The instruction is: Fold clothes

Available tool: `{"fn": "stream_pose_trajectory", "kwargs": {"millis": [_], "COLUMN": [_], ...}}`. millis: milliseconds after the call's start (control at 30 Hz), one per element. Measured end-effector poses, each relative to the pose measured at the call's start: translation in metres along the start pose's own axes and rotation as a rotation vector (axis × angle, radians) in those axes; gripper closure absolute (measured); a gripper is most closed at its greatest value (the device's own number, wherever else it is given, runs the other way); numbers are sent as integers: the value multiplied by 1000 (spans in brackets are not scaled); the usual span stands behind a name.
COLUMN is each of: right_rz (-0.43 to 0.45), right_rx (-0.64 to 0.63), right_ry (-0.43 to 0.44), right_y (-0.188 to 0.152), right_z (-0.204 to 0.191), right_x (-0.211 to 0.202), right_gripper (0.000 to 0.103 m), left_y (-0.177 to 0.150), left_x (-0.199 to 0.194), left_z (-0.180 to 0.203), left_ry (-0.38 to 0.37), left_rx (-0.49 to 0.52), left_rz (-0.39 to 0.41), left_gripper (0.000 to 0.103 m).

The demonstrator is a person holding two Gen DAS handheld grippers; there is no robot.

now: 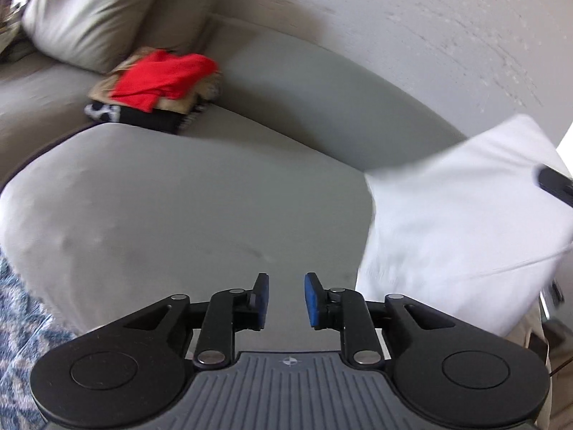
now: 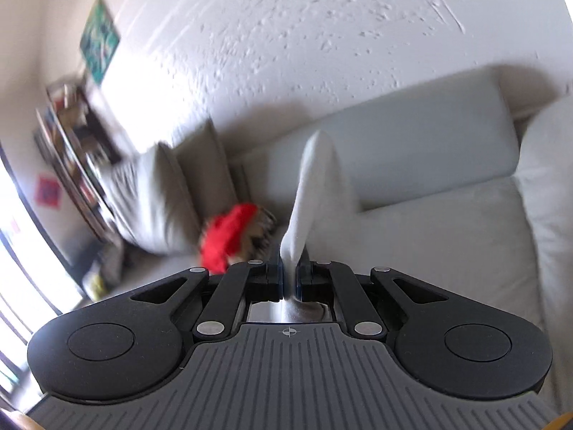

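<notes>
Right gripper [image 2: 290, 272]: jaws clamped on a pinch of white garment [image 2: 315, 186], which rises from the pads in a narrow, limp fold. In the left wrist view the same white cloth [image 1: 462, 222] hangs broad and blurred at the right, above the grey sofa seat [image 1: 186, 208]. What kind of garment it is I cannot tell.

Handling, as I judge it: light, thin, wholly soft. It drapes and bunches and holds no shape. A small pinch at an edge or corner carries it, and a second hold along the same hem would spread it flat.

Left gripper [image 1: 286, 299]: blue pads [image 1: 264, 295] parted, nothing between them. It is held low over the seat cushion, pointing toward the sofa back, just beside the hanging cloth. The right gripper is raised and tipped up toward the textured wall [image 2: 322, 36].

Further off, a stack of clothes [image 1: 157, 89], red piece on top, lies on the seat against a beige pillow [image 1: 93, 10].
</notes>
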State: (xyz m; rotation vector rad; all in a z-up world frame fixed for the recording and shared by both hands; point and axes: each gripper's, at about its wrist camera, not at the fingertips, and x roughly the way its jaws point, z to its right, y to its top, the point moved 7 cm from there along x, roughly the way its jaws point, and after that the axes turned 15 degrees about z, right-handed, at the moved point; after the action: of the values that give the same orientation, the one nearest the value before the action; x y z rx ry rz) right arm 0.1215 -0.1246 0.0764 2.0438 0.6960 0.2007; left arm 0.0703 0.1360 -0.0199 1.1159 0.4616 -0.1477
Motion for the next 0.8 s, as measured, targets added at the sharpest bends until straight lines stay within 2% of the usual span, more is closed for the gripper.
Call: {"fn": "stream_pose_trajectory", "kwargs": {"millis": [100, 200, 300, 367, 400, 467, 500, 567, 700, 767, 800], "right_rz": [-40, -161, -273, -314, -328, -352, -360, -364, -351, -349, -349], "right_rx": [134, 256, 270, 234, 247, 265, 253, 240, 299, 347, 370], "right_ry": [-49, -147, -292, -366, -355, -330, -310, -278, -224, -210, -205], "right_y": [-7, -44, -90, -105, -108, -114, -115, -119, -128, -131, -131], "right_z": [47, 116, 177, 205, 212, 226, 228, 229, 238, 241, 242], "right_x": [15, 39, 54, 58, 58, 59, 59, 64, 67, 66, 66], "right_gripper": [97, 97, 97, 97, 97, 97, 97, 97, 96, 96, 96], "left_y": [6, 5, -5, -10, -13, -17, -20, -24, -40, -50, -53], "left_x": [-1, 14, 34, 51, 59, 78, 87, 110, 165, 184, 192], "left_z": [-19, -26, -24, -18, -15, -5, 1, 11, 26, 28, 28], "left_ry": [20, 23, 8, -14, -25, -48, -64, -111, -216, -229, -224], "left_rx": [-32, -39, -36, -17, -6, 33, 43, 28, -160, -226, -224], "left_rz": [-5, -33, -100, -149, -174, -213, -231, -263, -412, -463, -477], "left_gripper": [77, 77, 74, 67, 66, 55, 53, 45, 40, 34, 35]}}
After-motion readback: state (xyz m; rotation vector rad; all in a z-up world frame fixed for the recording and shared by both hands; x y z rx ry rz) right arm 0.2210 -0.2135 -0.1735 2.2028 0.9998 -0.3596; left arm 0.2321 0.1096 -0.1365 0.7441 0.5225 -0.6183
